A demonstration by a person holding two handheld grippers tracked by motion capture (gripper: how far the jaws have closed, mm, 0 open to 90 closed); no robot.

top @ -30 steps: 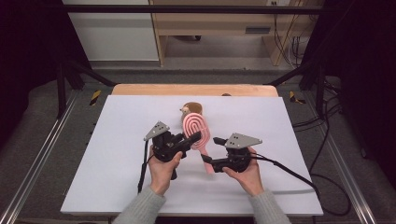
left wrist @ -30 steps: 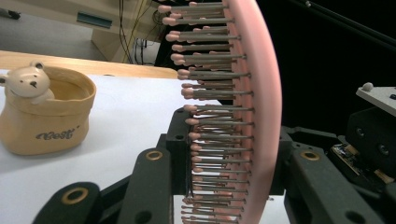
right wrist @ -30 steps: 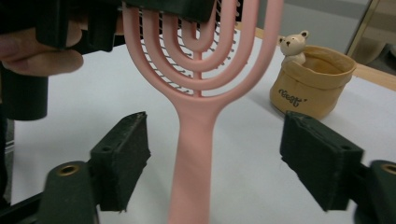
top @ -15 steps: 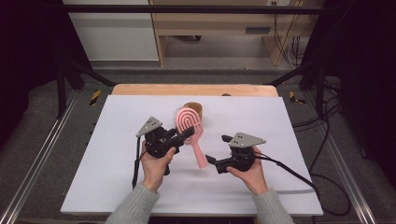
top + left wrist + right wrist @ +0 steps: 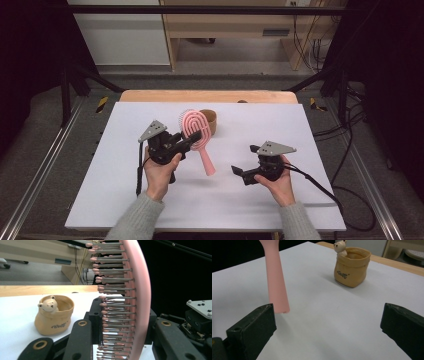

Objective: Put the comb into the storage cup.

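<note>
Beside tan bear-faced ceramic pot (image 5: 208,121), left tongs (image 5: 194,138) pinching pink oval bristled hairbrush (image 5: 196,134), right tongs (image 5: 239,172) just spread, nothing between, nearer the person.

My desk (image 5: 125,200): a wooden top, its bare far edge showing, covered by a white sheet (image 5: 310,130). Directly on the sheet, near the far edge at centre, stands a tan sack-shaped pot (image 5: 209,121) with a small bear figure (image 5: 48,305) at its rim.
</note>
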